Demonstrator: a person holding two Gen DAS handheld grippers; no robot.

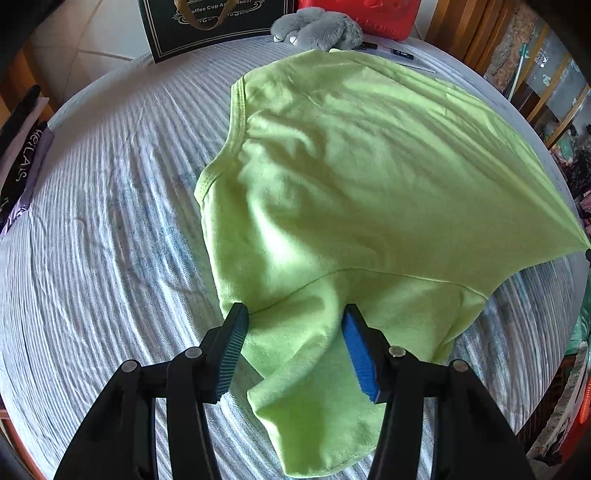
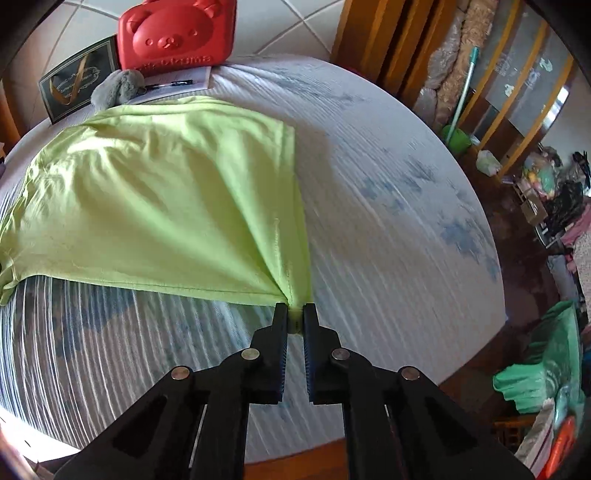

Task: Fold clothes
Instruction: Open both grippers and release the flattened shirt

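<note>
A lime-green T-shirt (image 1: 351,192) lies spread on a round table covered with a striped white cloth (image 1: 103,236). Its neckline faces left in the left wrist view. My left gripper (image 1: 295,314) is open, its blue-padded fingers on either side of the near sleeve, not closed on it. My right gripper (image 2: 294,314) is shut on a bottom corner of the T-shirt (image 2: 166,206) and pulls that corner taut above the cloth (image 2: 388,206).
At the table's far edge are a dark gift bag (image 1: 207,26), a grey plush toy (image 1: 317,29), a red bear-face case (image 2: 177,33) and pens on paper (image 2: 173,83). Folded clothes (image 1: 18,155) lie at the left. Wooden furniture and clutter stand to the right.
</note>
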